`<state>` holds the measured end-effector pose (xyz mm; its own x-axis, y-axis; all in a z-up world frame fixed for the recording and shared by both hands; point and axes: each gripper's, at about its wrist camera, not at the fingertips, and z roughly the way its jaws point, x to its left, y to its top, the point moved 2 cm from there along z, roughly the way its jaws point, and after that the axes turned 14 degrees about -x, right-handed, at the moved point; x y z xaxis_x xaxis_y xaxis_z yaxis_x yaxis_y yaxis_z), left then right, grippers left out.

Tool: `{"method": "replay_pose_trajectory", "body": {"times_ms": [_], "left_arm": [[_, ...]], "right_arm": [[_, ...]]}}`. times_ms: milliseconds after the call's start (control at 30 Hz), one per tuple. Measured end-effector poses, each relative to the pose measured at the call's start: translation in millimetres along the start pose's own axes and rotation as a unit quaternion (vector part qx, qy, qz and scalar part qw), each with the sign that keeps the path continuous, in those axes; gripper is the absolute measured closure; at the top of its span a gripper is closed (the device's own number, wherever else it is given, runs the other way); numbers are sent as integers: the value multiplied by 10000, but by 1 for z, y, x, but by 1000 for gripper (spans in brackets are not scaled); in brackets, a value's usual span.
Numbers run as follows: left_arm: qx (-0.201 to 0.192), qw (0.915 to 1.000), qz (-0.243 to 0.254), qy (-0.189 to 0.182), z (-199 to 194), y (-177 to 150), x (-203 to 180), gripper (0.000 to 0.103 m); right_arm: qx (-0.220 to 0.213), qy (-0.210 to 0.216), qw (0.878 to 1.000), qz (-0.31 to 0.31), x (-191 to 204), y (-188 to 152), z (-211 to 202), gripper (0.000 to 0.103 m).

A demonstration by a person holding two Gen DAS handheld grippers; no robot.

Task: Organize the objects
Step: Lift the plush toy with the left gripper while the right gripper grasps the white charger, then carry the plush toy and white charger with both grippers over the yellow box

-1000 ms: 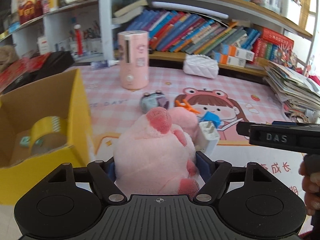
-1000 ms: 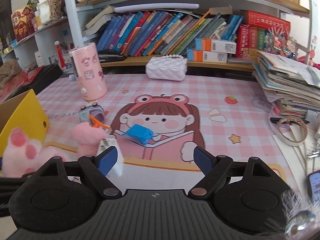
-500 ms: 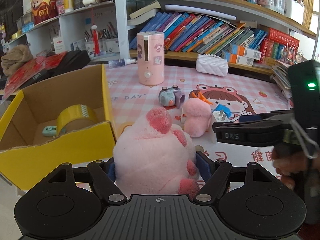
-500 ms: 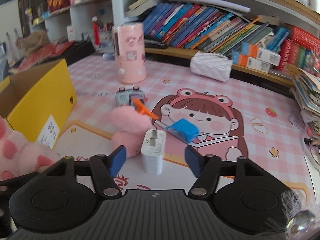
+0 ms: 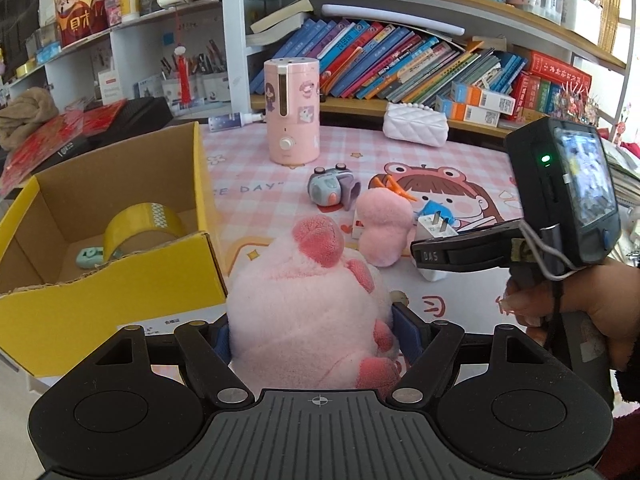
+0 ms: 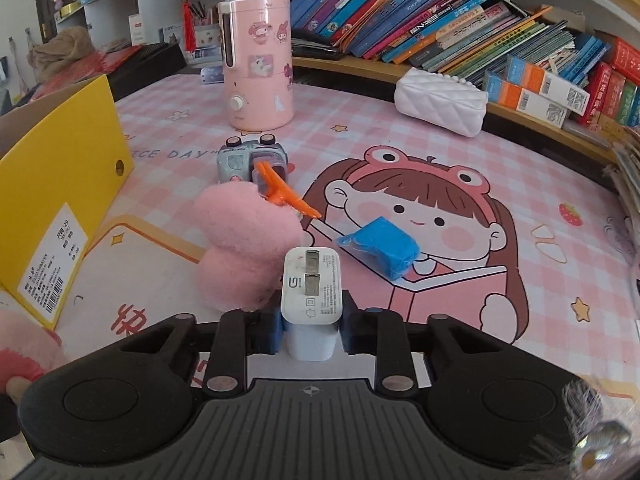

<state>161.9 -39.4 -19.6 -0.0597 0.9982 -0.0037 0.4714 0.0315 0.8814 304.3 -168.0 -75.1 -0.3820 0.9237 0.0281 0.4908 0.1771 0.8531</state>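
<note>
At the far left stood the yellow box (image 5: pixel 120 280), open-topped with a tape roll (image 5: pixel 142 228) inside, presumably where things were to go; just beside it my left gripper (image 5: pixel 316 332) had its jaws pressed into the pink plush toy (image 5: pixel 308 304), lifted clear for the drop; its lower half was hidden behind my jaws; to the right, my right gripper (image 6: pixel 310 326) had just been closing and now pinched the white charger (image 6: pixel 310 292) on the worktop (image 6: pixel 520 280); whether its base had left the mat I could not tell.
</note>
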Motion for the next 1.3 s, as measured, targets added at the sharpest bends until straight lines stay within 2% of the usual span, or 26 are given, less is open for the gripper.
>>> {"method": "replay_pose_trajectory", "body": {"times_ms": [367, 567, 800, 1000, 1300], "left_arm": [[-192, 9990, -28, -405, -4, 0, 1, 27], [-398, 9971, -20, -641, -14, 3, 11, 27], [-501, 9952, -76, -842, -32, -3, 31, 27], [-454, 9958, -298, -743, -52, -15, 62, 27], [-391, 9969, -587, -341, -87, -33, 112, 27]], "right_arm": [[-252, -264, 9979, 533, -8, 15, -66, 78], [-422, -425, 9968, 530, 10, 12, -101, 78], [-432, -662, 9957, 475, 37, 1, -125, 78], [-370, -720, 9956, 466, 66, -9, -143, 78], [-202, -282, 9990, 293, 130, -26, -160, 78]]}}
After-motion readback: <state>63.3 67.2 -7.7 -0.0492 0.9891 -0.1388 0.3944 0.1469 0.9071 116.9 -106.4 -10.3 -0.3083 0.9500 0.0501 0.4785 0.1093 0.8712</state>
